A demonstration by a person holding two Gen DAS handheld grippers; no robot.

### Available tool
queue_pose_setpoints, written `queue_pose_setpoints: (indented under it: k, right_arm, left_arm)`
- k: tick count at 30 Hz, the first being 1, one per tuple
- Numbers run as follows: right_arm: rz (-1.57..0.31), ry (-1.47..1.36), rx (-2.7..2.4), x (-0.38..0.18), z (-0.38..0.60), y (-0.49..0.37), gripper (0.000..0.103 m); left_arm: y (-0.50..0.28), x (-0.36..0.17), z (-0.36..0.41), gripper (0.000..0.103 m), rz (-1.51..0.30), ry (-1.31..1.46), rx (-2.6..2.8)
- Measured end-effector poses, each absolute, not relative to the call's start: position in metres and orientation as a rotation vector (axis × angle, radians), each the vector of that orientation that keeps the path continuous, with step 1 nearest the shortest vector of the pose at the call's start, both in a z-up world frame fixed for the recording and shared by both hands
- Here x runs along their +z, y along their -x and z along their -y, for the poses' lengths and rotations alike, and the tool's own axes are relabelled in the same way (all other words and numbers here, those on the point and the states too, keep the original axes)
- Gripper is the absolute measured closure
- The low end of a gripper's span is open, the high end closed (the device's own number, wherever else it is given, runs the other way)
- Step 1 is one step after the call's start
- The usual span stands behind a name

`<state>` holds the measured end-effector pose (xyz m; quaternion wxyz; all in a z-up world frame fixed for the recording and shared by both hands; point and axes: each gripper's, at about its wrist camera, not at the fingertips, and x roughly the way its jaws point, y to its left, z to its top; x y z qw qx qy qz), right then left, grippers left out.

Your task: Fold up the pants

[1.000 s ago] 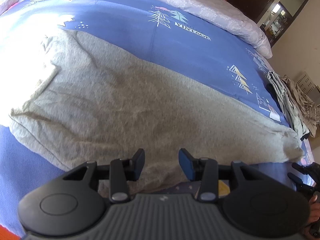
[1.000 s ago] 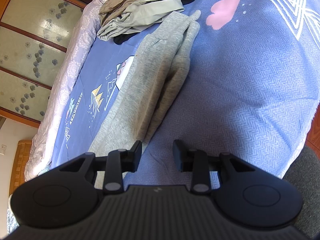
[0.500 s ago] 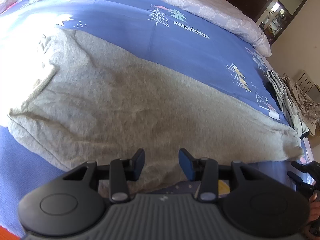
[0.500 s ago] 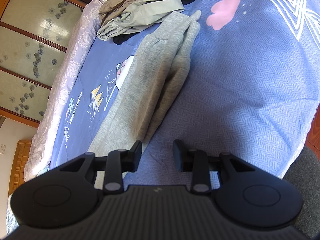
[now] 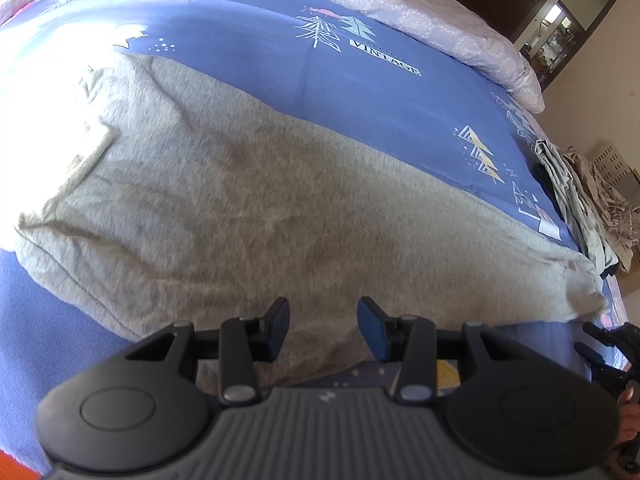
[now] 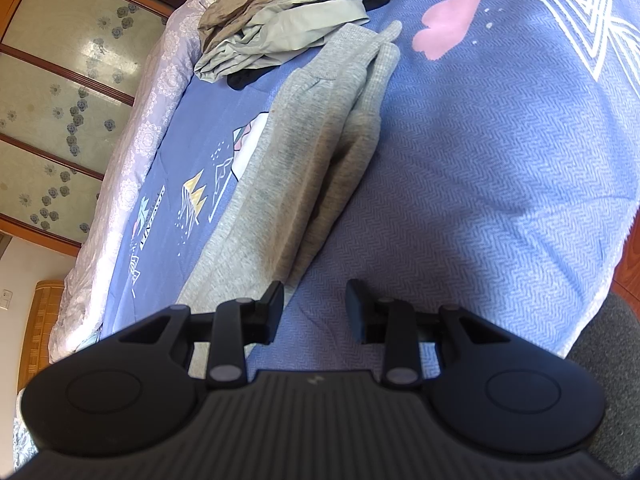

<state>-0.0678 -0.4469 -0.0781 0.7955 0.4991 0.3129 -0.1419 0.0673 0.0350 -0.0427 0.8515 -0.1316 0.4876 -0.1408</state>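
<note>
Grey pants (image 5: 248, 216) fill the middle of the left wrist view, spread lengthwise across the blue printed bedsheet (image 5: 360, 80), one end bright in sunlight at the left and the other tapering toward the right edge of the bed. The left gripper (image 5: 323, 320) hangs just above the near edge of the fabric with its blue-padded fingers (image 5: 280, 316) apart and nothing between them. A pale lilac quilt (image 5: 440, 28) runs along the far side, and a heap of other clothes (image 5: 580, 200) lies at the right end. Compared with a second ago this view has barely shifted; the pants sit a touch lower in frame and the fingers keep the same gap.

From the right wrist view the pants (image 6: 320, 152) run away from the camera as a long folded strip toward the heap of clothes (image 6: 276, 20). The right gripper (image 6: 314, 308) has its fingers spread, its left finger over the strip's near edge and its right over bare bedsheet (image 6: 500, 160). Nothing here differs from the earlier frames
</note>
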Motion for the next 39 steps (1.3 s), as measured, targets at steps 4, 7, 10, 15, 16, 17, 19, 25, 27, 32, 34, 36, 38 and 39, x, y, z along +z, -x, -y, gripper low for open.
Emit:
queue_pose_setpoints:
  k: [4, 7, 10, 15, 16, 17, 19, 25, 27, 32, 34, 36, 38, 39]
  right_arm:
    - [-0.672, -1.072, -0.305, -0.078, 0.447, 0.068, 0.066]
    - [-0.672, -1.07, -0.304, -0.078, 0.447, 0.068, 0.066]
    - [-0.671, -1.061, -0.301, -0.077, 0.448, 0.068, 0.066]
    - [-0.632, -1.017, -0.303, -0.066, 0.445, 0.073, 0.052]
    - [-0.622, -1.005, -0.309, -0.064, 0.445, 0.075, 0.048]
    - [-0.612, -0.996, -0.315, -0.063, 0.446, 0.076, 0.047]
    - [-0.596, -1.001, -0.324, -0.062, 0.448, 0.079, 0.046]
    - [-0.536, -1.027, -0.345, -0.061, 0.465, 0.083, 0.036]
    - [-0.528, -1.004, -0.373, -0.06, 0.471, 0.08, 0.035]
    - [-0.51, -1.018, -0.408, -0.07, 0.495, 0.064, 0.035]
    - [-0.501, -1.024, -0.41, -0.074, 0.501, 0.054, 0.035]
    - [-0.486, -1.009, -0.408, -0.075, 0.506, 0.044, 0.035]
    - [-0.471, -0.99, -0.413, -0.075, 0.51, 0.034, 0.036]
    - [-0.471, -0.981, -0.41, -0.076, 0.513, 0.028, 0.037]
  left_arm:
    - [-0.067, -0.043, -0.035, 0.064, -1.027, 0.277, -0.297]
    - [-0.068, -0.043, -0.035, 0.064, -1.028, 0.277, -0.298]
    - [-0.067, -0.043, -0.035, 0.064, -1.028, 0.276, -0.301]
    - [-0.07, -0.052, -0.035, 0.064, -1.056, 0.262, -0.29]
    - [-0.072, -0.058, -0.036, 0.065, -1.076, 0.263, -0.29]
    - [-0.073, -0.061, -0.037, 0.066, -1.081, 0.272, -0.287]
    - [-0.073, -0.058, -0.039, 0.066, -1.082, 0.286, -0.291]
    - [-0.069, -0.04, -0.049, 0.065, -1.026, 0.371, -0.348]
    - [-0.067, -0.031, -0.05, 0.064, -0.991, 0.362, -0.359]
    - [-0.067, -0.029, -0.048, 0.064, -0.991, 0.368, -0.369]
    - [-0.067, -0.031, -0.049, 0.064, -1.004, 0.374, -0.363]
    - [-0.066, -0.034, -0.05, 0.064, -1.016, 0.382, -0.357]
    - [-0.065, -0.036, -0.051, 0.064, -1.027, 0.384, -0.348]
    - [-0.064, -0.036, -0.052, 0.064, -1.032, 0.387, -0.344]
